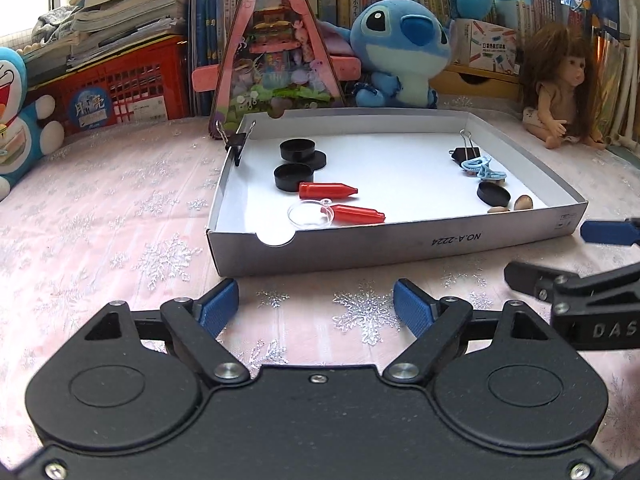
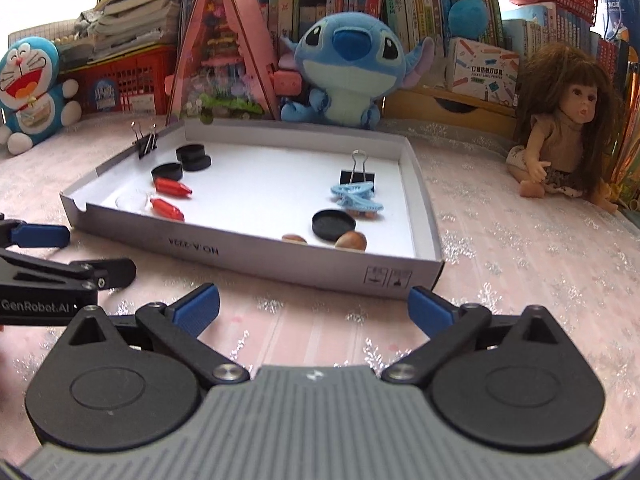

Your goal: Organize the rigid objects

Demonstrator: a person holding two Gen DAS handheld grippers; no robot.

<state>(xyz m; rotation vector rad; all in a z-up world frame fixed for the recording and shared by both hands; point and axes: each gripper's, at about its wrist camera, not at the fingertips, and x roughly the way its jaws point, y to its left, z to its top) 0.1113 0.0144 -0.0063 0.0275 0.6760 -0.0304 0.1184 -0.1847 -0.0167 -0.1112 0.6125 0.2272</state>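
Both tongs, left [image 1: 316,306] and right [image 2: 314,312], are spread wide and empty, hovering over the worktop just short of the tray [image 1: 400,246]. Inside it, the red caps [image 1: 328,190] look light, hard and slick — probably best pinched across the middle.

In the shallow box [image 1: 400,244] on the table, caps [image 1: 298,150] and bullet-shaped pieces [image 1: 328,189] lie left, a binder clip [image 1: 464,152], hair claw [image 1: 482,169] and nuts [image 1: 523,202] right, plush toys [image 1: 400,52] behind.
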